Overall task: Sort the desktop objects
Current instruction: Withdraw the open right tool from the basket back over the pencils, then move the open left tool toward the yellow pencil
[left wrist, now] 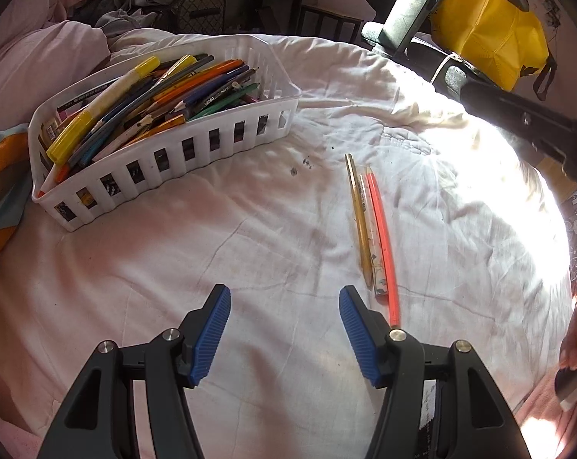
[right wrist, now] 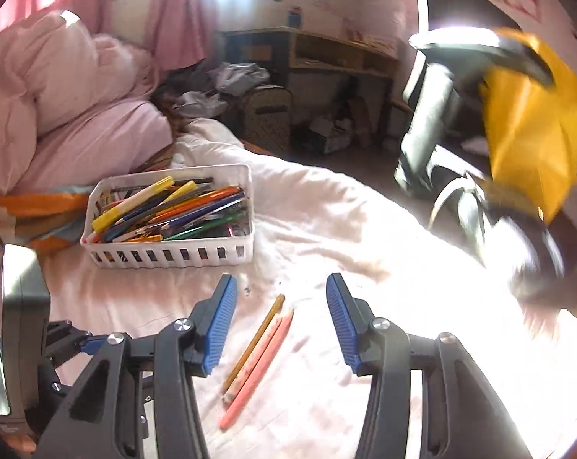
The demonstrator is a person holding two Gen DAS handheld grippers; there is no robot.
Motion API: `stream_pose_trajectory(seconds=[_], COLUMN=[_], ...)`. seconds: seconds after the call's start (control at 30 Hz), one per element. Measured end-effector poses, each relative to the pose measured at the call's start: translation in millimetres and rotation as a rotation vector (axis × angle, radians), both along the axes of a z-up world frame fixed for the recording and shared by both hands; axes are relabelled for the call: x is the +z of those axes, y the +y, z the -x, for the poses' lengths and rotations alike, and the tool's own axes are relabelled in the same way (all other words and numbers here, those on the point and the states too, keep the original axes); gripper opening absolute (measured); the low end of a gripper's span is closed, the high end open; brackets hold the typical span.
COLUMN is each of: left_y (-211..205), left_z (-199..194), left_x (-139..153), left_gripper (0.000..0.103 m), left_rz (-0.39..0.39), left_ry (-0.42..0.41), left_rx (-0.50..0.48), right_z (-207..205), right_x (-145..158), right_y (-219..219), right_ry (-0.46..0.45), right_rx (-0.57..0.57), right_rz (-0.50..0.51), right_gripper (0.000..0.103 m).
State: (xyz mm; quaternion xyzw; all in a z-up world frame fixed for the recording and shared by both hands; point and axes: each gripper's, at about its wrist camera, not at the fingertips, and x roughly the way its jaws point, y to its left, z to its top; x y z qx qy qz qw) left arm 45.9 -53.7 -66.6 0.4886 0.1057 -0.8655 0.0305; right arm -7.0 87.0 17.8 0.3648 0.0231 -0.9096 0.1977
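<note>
both empty and parted wide: left gripper (left wrist: 284, 329), right gripper (right wrist: 280, 321). three pencils (right wrist: 255, 355) on bedsheet (left wrist: 250, 237); pencil basket (right wrist: 166, 256) at eleven o'clock.

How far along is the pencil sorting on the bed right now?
Mostly done: the white basket already holds a heap of pencils and markers. In hand: nothing; the left gripper and right gripper are both open and empty. Left: three loose pencils on the sheet, a yellow pencil, a patterned pencil and a pink-red pencil, lying side by side.
</note>
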Motion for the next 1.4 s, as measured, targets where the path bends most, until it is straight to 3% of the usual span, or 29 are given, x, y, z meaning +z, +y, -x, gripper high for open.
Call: stream_pose_trajectory(seconds=[0.07, 0.13, 0.17, 0.2, 0.43, 0.77, 1.4], left_y=[1.7, 3.8, 4.3, 4.8, 10.9, 7.5, 10.6], left_z=[-0.1, -0.5, -1.3, -1.8, -0.6, 1.7, 2.2], left_x=[0.1, 0.4, 0.8, 1.2, 0.2, -3.5, -2.8], left_gripper=[0.061, 0.061, 0.061, 0.061, 0.061, 0.061, 0.061], left_rz=[0.012, 0.024, 0.027, 0.030, 0.047, 0.034, 0.038], left_ry=[-0.001, -0.003, 0.002, 0.006, -0.001, -0.022, -0.023], left_rx=[-0.002, -0.008, -0.012, -0.012, -0.037, -0.035, -0.049], right_z=[9.5, 12.7, 13.7, 15.2, 25.7, 28.6, 37.9], right_x=[-4.9, -1.5, -2.6, -5.4, -23.6, -33.3, -38.8], right_y=[8.0, 13.1, 15.5, 17.9, 6.3, 0.5, 14.7], right_ry=[-0.093, -0.072, -0.064, -0.065, -0.132, -0.135, -0.177], right_rx=[-0.022, -0.028, -0.038, -0.042, -0.019, -0.047, -0.108], right_rz=[0.025, 0.056, 0.065, 0.071, 0.058, -0.018, 0.008], right_gripper=[0.054, 0.069, 0.085, 0.087, 0.087, 0.087, 0.087])
